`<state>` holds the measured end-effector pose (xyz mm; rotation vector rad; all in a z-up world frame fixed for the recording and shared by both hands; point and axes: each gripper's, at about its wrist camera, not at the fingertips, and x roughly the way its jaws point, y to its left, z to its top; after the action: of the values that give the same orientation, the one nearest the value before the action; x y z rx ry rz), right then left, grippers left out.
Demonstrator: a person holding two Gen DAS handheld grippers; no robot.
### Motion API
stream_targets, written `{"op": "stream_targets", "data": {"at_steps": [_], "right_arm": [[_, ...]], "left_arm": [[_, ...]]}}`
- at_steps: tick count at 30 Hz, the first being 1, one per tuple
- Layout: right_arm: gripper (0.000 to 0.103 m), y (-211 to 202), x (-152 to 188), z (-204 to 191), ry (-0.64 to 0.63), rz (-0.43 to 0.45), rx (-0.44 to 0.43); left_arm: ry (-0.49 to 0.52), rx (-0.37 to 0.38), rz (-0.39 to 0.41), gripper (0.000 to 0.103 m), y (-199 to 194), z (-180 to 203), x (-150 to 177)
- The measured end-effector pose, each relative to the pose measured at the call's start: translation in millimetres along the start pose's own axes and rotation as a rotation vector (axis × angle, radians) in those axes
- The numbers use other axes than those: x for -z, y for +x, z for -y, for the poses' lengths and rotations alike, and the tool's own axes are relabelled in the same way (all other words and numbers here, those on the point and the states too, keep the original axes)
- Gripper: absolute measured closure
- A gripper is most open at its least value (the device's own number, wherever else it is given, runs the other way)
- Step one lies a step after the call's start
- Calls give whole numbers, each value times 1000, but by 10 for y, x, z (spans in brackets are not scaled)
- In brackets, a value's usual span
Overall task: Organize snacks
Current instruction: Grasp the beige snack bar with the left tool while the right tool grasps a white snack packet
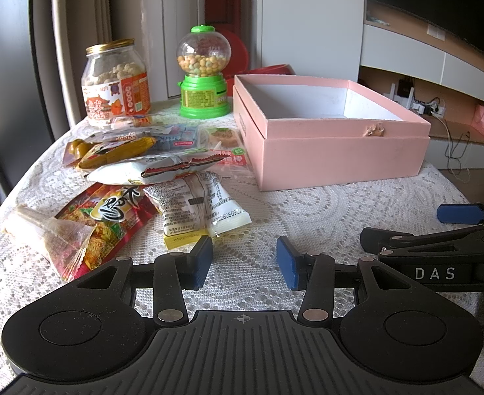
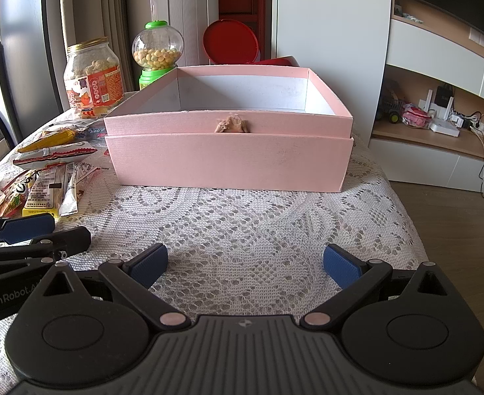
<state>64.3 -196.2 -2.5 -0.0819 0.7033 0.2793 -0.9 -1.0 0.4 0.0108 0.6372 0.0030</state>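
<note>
An open, empty pink box (image 1: 337, 154) stands on the lace-covered table; it also shows in the right wrist view (image 2: 228, 161). A pile of snack packets (image 1: 149, 171) lies left of it, with a white packet (image 1: 202, 207) nearest my left gripper; the pile also shows in the right wrist view (image 2: 47, 177). My left gripper (image 1: 245, 260) is open and empty just in front of the pile. My right gripper (image 2: 245, 263) is open and empty, low over the cloth in front of the box. Each gripper shows in the other's view.
A peanut jar (image 1: 115, 82) and a green gumball dispenser (image 1: 204, 72) stand at the back left. A red round lid (image 2: 232, 41) leans behind the box. The table's right edge (image 2: 406, 204) drops to a wood floor.
</note>
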Motion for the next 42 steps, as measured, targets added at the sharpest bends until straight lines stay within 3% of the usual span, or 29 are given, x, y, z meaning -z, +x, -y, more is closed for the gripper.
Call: {"op": "stream_targets", "data": {"at_steps": [10,16,21,23,26,29,32,36,39,42], "right_arm": [[2,10,-12,4,-4,-4,-4],[1,58,-159,62,-40,-105,-54],[0,155,-279,61,-101,-166,-92],[0,205,-358,55,-122,-198,-113],[9,255,-543,-20,-116,-217,-176],[9,292,-730,-170,-95,-165,-243],[9,457,-914,-335,-54,-175,-274],[9,683,-1076,-576,-28,-158,-287],[10,747,-1112,-752,-18,-181,-355],[10,674,-1067,-947,-56,-176,-413]], "left_arm": [[19,-11,-1,53,6,42,-5],[7,11,-3,53,-19,-11,-14],[-59,180,31,54,-344,-220,-63],[-63,202,39,53,-484,-357,-92],[-140,154,28,54,-602,-716,-127],[-286,78,34,55,-650,-1163,-149],[-448,-18,18,56,-612,-1620,-120],[-596,-51,-48,56,-441,-2005,-49],[-628,-44,-65,56,-307,-2075,-54],[-583,-42,-29,54,-184,-2005,-150]]}}
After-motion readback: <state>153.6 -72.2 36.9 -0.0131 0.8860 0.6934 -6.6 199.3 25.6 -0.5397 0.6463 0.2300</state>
